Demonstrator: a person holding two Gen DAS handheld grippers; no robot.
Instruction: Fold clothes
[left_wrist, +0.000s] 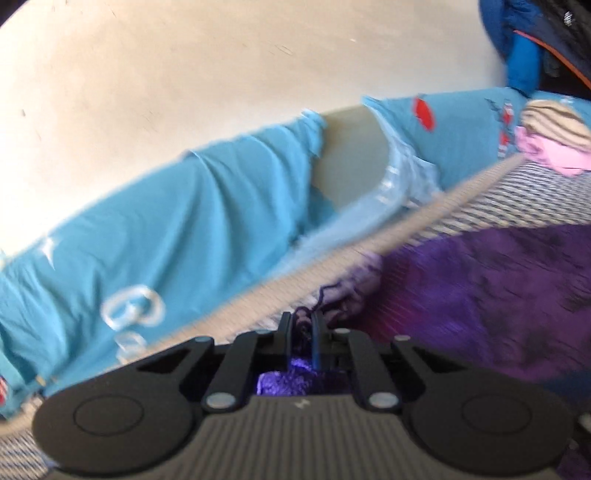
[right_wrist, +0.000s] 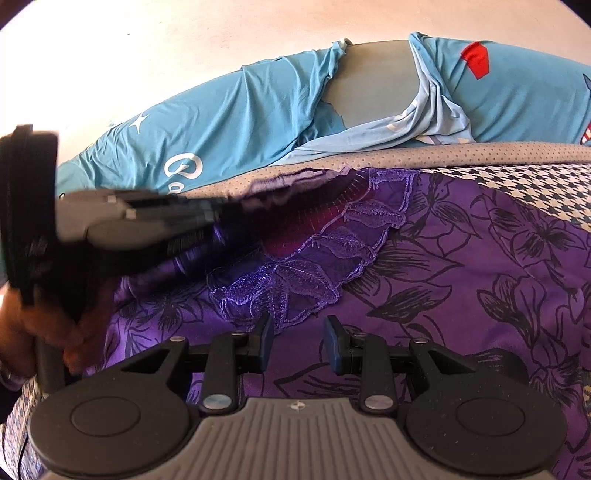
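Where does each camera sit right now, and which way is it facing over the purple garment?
Left wrist: on the left gripper, looking along its fingers, shut on the purple floral garment; blue printed sheet and cream wall beyond.
Right wrist: on the right gripper, open over the same garment; the left gripper and the hand holding it show at left.
Shared: garment, blue sheet, wall.

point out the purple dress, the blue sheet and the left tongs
purple dress (right_wrist: 461, 277), right wrist view, floral print
blue sheet (right_wrist: 229, 122), right wrist view, wrinkled middle
left tongs (left_wrist: 302, 325), left wrist view, between tips, shut on dress
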